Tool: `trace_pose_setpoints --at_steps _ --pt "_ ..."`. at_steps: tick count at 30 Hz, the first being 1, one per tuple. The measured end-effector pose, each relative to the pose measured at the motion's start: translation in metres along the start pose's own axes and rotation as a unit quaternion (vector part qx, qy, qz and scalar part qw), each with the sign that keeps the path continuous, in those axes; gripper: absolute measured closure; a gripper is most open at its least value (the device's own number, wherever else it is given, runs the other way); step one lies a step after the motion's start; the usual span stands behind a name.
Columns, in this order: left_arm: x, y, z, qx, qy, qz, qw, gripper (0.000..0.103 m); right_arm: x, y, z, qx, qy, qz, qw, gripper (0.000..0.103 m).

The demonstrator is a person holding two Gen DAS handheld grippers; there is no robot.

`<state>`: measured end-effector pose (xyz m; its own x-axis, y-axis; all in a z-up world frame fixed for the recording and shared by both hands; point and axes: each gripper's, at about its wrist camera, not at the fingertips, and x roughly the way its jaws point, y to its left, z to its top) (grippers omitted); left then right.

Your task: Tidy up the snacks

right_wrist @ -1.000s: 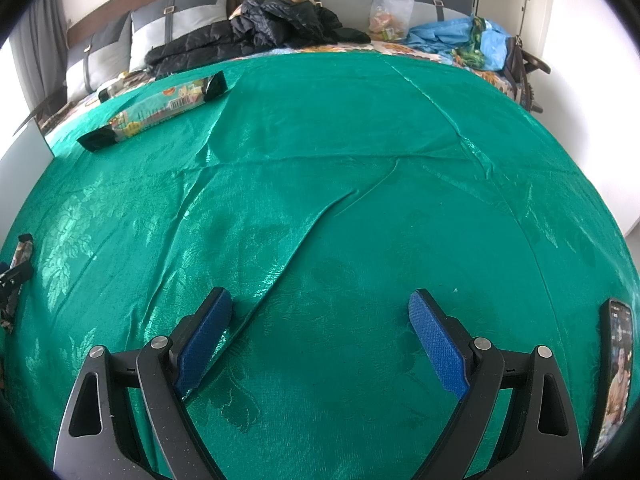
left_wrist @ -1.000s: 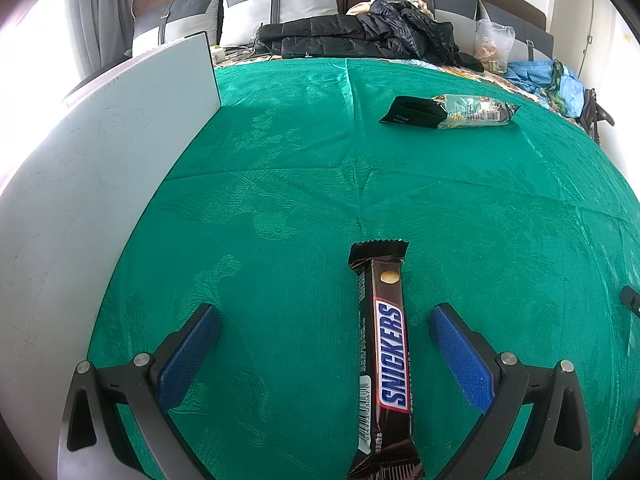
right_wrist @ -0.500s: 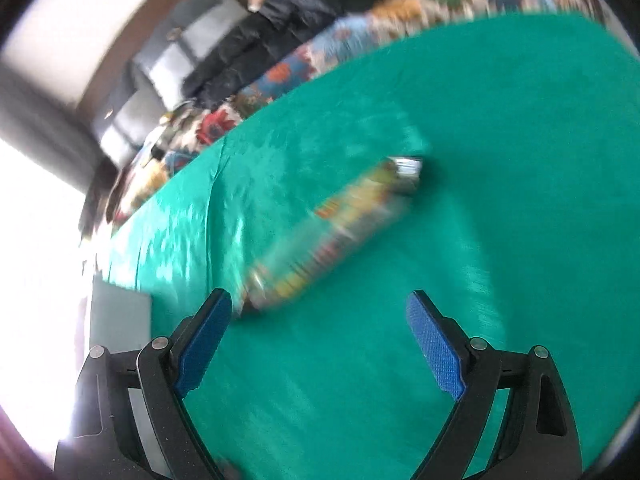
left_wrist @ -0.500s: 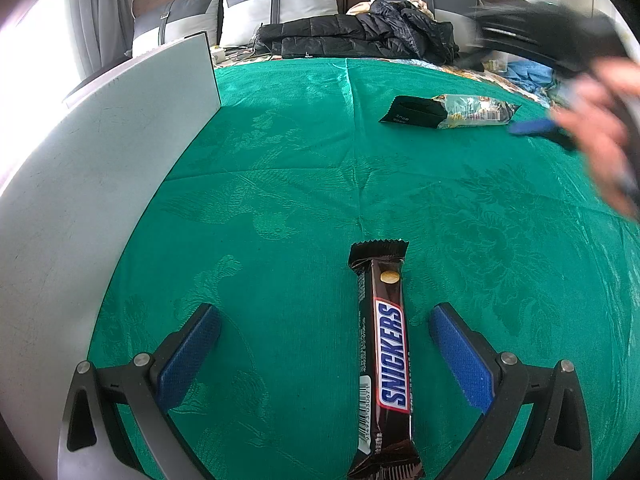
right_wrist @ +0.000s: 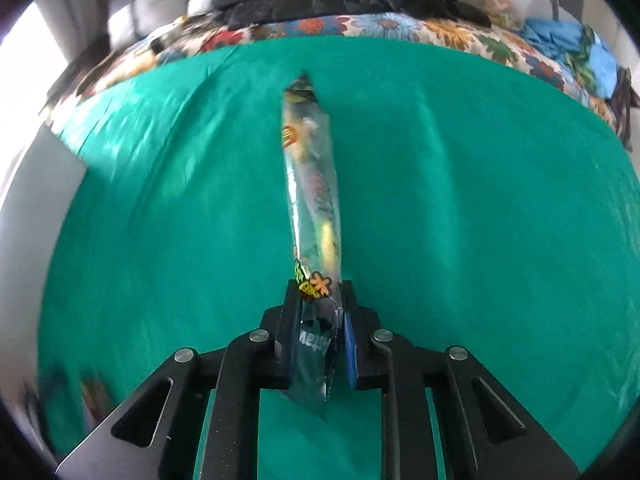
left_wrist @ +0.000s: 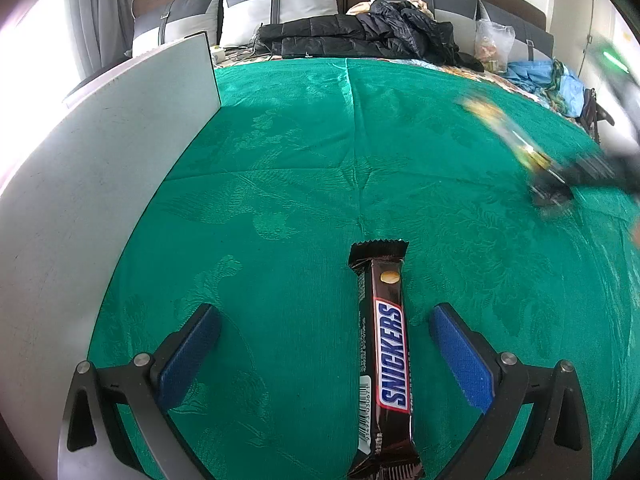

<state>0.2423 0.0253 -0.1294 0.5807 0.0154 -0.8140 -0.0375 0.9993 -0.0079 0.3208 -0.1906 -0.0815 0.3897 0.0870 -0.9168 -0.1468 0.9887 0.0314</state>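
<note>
Right wrist: snack packet point(right_wrist: 316, 208) between jaws.

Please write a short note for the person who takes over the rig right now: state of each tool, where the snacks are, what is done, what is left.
Right tool: jaws have just closed, shut on one end of the long snack pack, above the green cloth.
Left tool: open, the Snickers bar lying flat between its fingers, not gripped.
White box: left of the cloth.
Done: pack grasped.
Left: place the pack, then handle the Snickers.
</note>
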Motion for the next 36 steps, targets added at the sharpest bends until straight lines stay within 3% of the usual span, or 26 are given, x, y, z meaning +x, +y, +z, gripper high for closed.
trace_pose_setpoints --at_steps 5,8,10,12,13,16,19,36 --pt "0.000 0.000 0.000 0.000 0.000 0.000 1.0000 0.000 -0.042 -0.031 -0.073 -0.080 0.024 0.021 0.996 0.087" --pt "0.000 0.000 0.000 0.000 0.000 0.000 1.0000 0.000 -0.060 -0.039 -0.112 -0.137 0.023 -0.011 0.990 0.087" --pt "0.000 0.000 0.000 0.000 0.000 0.000 1.0000 0.000 -0.069 -0.045 -0.131 -0.136 0.000 -0.013 0.991 0.077" --pt "0.000 0.000 0.000 0.000 0.000 0.000 1.0000 0.000 -0.070 -0.050 -0.144 -0.108 -0.036 -0.018 0.993 0.027" --pt "0.000 0.000 0.000 0.000 0.000 0.000 1.0000 0.000 -0.069 -0.051 -0.151 -0.096 -0.056 -0.026 0.993 0.025" --pt "0.000 0.000 0.000 0.000 0.000 0.000 1.0000 0.000 -0.063 -0.050 -0.160 -0.075 -0.092 -0.038 0.992 0.024" --pt "0.000 0.000 0.000 0.000 0.000 0.000 1.0000 0.000 -0.061 -0.056 -0.160 -0.039 -0.107 -0.032 0.993 0.016" --pt "0.000 0.000 0.000 0.000 0.000 0.000 1.0000 0.000 -0.062 -0.060 -0.160 -0.028 -0.105 -0.031 0.994 0.014"
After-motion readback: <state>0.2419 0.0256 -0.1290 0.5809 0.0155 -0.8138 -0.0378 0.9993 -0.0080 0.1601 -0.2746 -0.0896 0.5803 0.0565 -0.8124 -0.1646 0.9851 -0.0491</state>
